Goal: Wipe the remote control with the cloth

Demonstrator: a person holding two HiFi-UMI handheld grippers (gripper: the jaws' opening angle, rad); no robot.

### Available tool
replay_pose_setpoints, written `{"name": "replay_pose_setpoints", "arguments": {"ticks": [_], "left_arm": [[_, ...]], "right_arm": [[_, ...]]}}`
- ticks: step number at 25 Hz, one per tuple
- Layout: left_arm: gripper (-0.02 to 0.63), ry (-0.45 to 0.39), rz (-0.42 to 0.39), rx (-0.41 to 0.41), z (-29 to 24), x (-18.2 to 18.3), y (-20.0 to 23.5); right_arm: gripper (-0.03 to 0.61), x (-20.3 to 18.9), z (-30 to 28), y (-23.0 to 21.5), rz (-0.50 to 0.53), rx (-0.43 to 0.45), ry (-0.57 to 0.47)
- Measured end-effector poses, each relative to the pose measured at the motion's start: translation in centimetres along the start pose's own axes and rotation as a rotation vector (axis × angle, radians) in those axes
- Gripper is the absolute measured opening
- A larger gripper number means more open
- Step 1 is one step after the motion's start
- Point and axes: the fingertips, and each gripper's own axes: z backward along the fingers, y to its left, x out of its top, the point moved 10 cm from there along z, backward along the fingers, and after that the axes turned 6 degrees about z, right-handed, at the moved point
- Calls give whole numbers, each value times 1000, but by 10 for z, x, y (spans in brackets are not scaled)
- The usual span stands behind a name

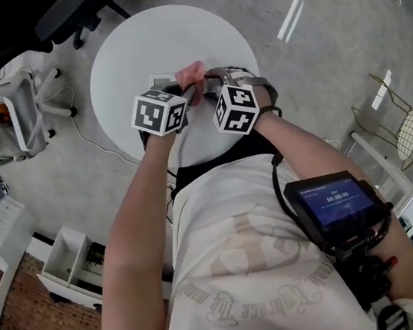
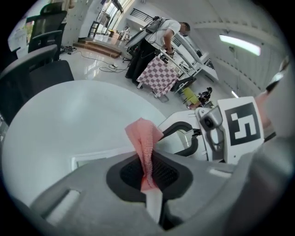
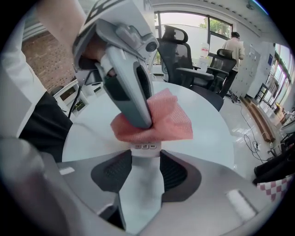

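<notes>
Head view looks steeply down; both gripper views closely share the cloth (image 2: pixel 146 138).

Cloth (image 3: pixel 171 125) drapes the remote (image 3: pixel 139 184) — above the table (image 1: pixel 171 41).

Office, swivel chairs (image 3: pixel 177 46), round table (image 1: pixel 171 41) (open-plan)

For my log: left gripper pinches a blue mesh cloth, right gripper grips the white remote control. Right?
No: the mesh cloth in the left gripper is pink, not blue, as the left gripper view shows. The rest holds.
</notes>
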Motion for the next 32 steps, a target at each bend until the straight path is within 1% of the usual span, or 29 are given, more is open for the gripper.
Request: {"name": "replay_pose_setpoints", "arguments": {"ticks": [6,9,15,17,21,24,28,32], "left_arm": [[15,-34,92,130,29,-15,46],[15,-53,139,177,42,-25,69],[15,-117,267,264,61,-45,90],[15,-149,308,264,63,-53,91],[15,-207,338,265,65,-65,83],[15,-280,382,227,60,-77,72],[17,-376,418,185,62,-91,53],[15,-471,482,151,61,-109,35]], "right_arm": [[200,-4,1,1,11,7,4],[200,-6,3,-1,14,9,7],[201,-8,4,-2,24,15,22],[201,-12,3,-2,22,19,31],[204,-20,3,-5,4,40,29],[206,-28,7,-10,12,59,42],[209,-33,17,-15,2,65,63],[213,-36,20,-29,13,80,94]]}}
